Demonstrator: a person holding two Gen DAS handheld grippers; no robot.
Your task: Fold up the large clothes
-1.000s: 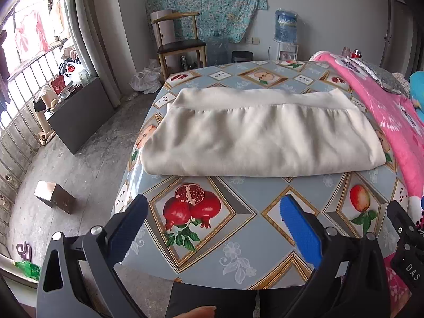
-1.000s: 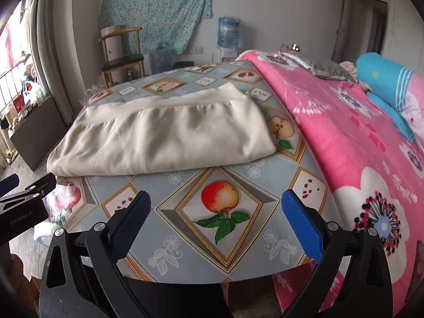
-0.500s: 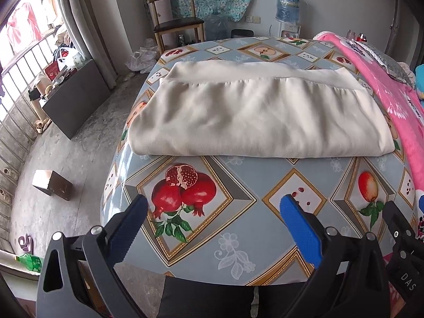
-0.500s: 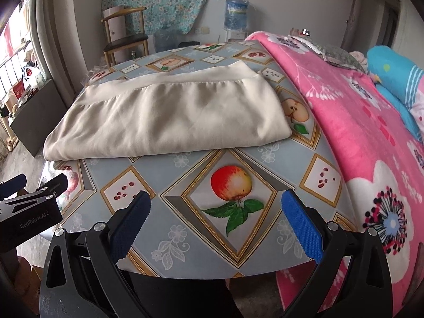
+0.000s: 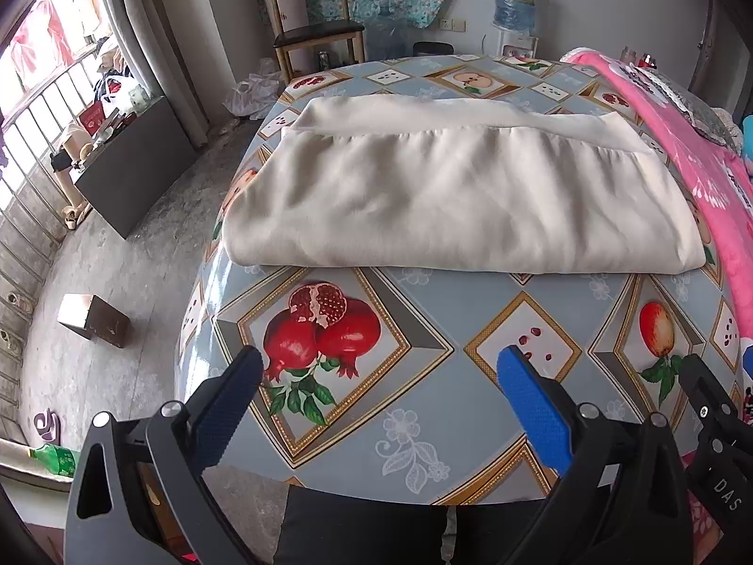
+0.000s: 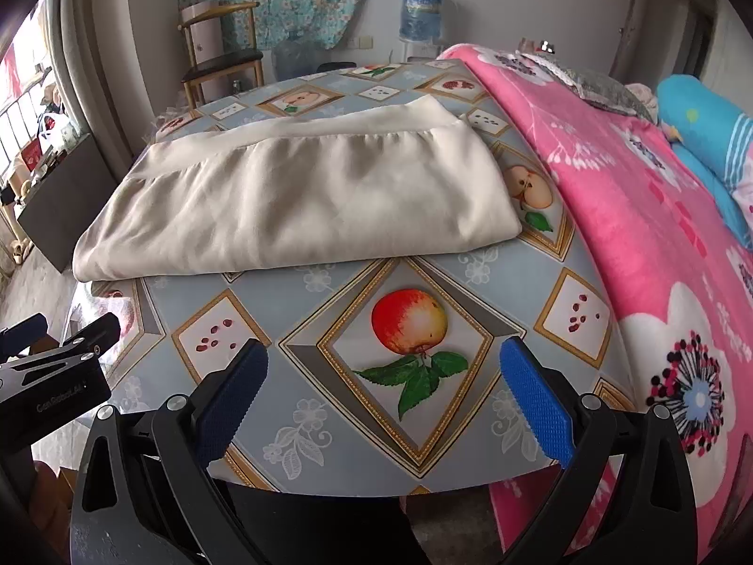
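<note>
Cloth [image 5: 456, 197] folded — pillow [image 6: 701, 132] right-view only

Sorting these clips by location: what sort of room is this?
Probably a lived-in bedroom at home: a bed under a pink blanket, a table with a fruit-print cloth, and a water dispenser by the wall.

The left black two-finger gripper with blue ribbed pads [image 5: 379, 405] hung with jaws spread wide above the near edge of the fruit-patterned table [image 5: 423, 423], empty. The matching right gripper [image 6: 383, 400] hung beside it over the same edge, likewise spread and empty.
</note>
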